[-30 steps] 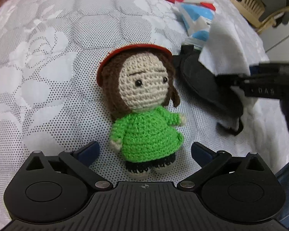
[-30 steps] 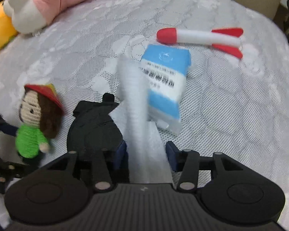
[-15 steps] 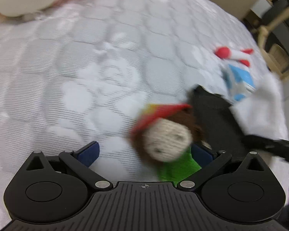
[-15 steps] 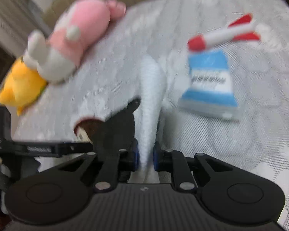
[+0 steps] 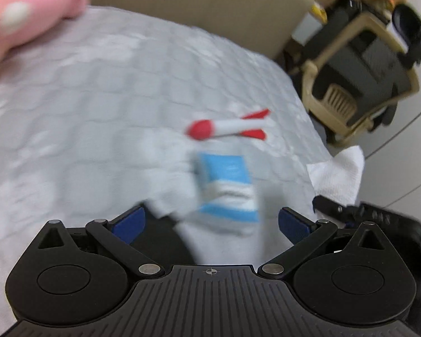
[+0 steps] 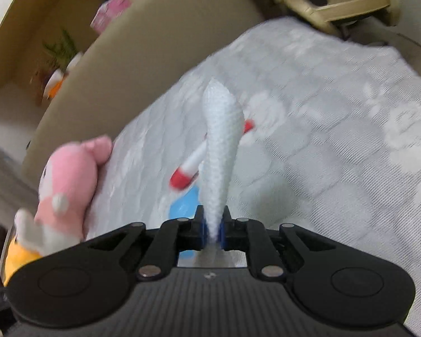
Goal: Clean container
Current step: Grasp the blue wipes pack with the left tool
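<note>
My right gripper [image 6: 212,229] is shut on a white paper towel [image 6: 221,151] that stands up between its fingers; the towel also shows at the right of the left wrist view [image 5: 338,171], with the right gripper [image 5: 350,210] below it. My left gripper [image 5: 212,220] is open and empty, above the bed. A dark object, perhaps the black container [image 5: 160,243], lies just inside its left finger, mostly hidden and blurred. The crochet doll is out of view.
A blue and white packet [image 5: 227,185] and a red and white toy rocket [image 5: 227,126] lie on the white quilted bed cover [image 5: 84,98]. A pink plush [image 6: 70,185] and a yellow plush [image 6: 16,258] lie at the left. A beige chair [image 5: 348,84] stands beyond the bed.
Both grippers have lifted and tilted up, so the doll left the left view. The right gripper closed fully on the paper towel and raised it.
</note>
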Action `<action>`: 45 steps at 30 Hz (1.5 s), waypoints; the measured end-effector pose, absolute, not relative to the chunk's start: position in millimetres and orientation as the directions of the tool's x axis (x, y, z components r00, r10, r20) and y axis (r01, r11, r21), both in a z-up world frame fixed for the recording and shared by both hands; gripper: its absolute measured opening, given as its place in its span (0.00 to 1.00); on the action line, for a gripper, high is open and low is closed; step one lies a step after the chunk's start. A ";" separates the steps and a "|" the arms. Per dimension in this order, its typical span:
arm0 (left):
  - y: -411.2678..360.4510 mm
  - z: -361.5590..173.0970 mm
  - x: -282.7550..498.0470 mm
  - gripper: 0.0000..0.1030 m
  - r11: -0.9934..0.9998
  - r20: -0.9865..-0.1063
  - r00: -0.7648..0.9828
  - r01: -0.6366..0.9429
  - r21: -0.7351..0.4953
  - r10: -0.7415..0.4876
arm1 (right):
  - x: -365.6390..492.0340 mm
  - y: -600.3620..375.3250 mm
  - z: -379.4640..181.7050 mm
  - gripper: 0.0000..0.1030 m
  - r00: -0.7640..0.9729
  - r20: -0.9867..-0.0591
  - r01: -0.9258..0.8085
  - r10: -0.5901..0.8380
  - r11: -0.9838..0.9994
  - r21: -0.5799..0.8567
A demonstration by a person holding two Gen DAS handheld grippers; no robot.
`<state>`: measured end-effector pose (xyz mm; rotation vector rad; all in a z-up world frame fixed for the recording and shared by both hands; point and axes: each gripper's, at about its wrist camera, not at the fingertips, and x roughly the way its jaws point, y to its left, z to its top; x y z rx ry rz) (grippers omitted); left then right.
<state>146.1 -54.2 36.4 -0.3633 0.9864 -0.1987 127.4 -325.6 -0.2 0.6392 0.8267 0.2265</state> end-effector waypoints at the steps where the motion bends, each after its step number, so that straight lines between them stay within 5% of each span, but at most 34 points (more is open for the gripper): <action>1: -74.6 31.6 163.0 1.00 0.941 -0.799 0.526 0.007 -0.339 -0.291 | 127.1 -332.0 -2.3 0.13 0.669 -0.614 0.067 0.418 0.789 0.610; 7: -153.6 -19.1 219.7 0.96 0.995 -0.891 0.452 0.095 0.011 -0.033 | 129.0 -343.7 -16.7 0.13 0.647 -0.598 0.068 0.473 0.746 0.662; 8: -151.7 -21.0 214.1 0.66 0.995 -0.887 0.460 0.098 0.012 -0.035 | 130.7 -341.4 -18.6 0.13 0.646 -0.602 0.062 0.469 0.754 0.654; 9: -147.5 -20.3 208.6 0.56 0.995 -0.884 0.463 0.103 -0.016 -0.062 | 132.2 -339.7 -20.8 0.13 0.643 -0.605 0.058 0.469 0.758 0.649; 17: -77.0 49.4 124.5 0.59 0.951 -0.800 0.516 0.116 -0.288 -0.305 | 132.6 -338.6 -25.2 0.13 0.617 -0.582 0.020 0.529 0.729 0.684; 23: 16.7 86.9 42.4 0.77 0.992 -0.812 0.580 -0.050 -0.116 -0.065 | 121.0 -306.9 -11.1 0.13 0.567 -0.557 -0.129 0.606 0.734 0.667; 26: 55.9 57.6 23.2 0.76 0.984 -0.864 0.503 -0.167 -0.057 0.035 | 111.6 -281.5 -3.3 0.15 0.533 -0.562 -0.211 0.632 0.743 0.635; 31: 74.5 1.8 25.2 0.73 0.956 -0.908 0.415 -0.244 -0.164 -0.050 | 97.0 -249.6 -1.0 0.16 0.497 -0.624 -0.288 0.603 0.793 0.537; 34: 61.5 22.6 18.2 0.77 0.969 -0.850 0.517 -0.148 -0.198 -0.095 | 92.4 -245.4 -2.5 0.17 0.479 -0.645 -0.276 0.595 0.800 0.532; 36: 29.2 51.0 10.1 0.93 0.998 -0.771 0.632 0.046 -0.052 -0.070 | 95.5 -244.8 -1.0 0.16 0.509 -0.653 -0.258 0.560 0.823 0.505; 38: -8.3 61.7 7.9 0.95 0.961 -0.739 0.664 0.263 0.088 -0.114 | 102.3 -244.4 -4.0 0.16 0.514 -0.661 -0.236 0.547 0.831 0.504; 41: -52.2 55.1 19.8 0.95 0.868 -0.748 0.641 0.459 0.191 -0.175 | 106.3 -242.5 -11.7 0.17 0.502 -0.694 -0.228 0.517 0.853 0.470; 45: -86.9 20.8 58.5 0.96 0.817 -0.799 0.583 0.526 0.237 -0.144 | 104.3 -240.9 -16.2 0.17 0.480 -0.706 -0.248 0.521 0.853 0.460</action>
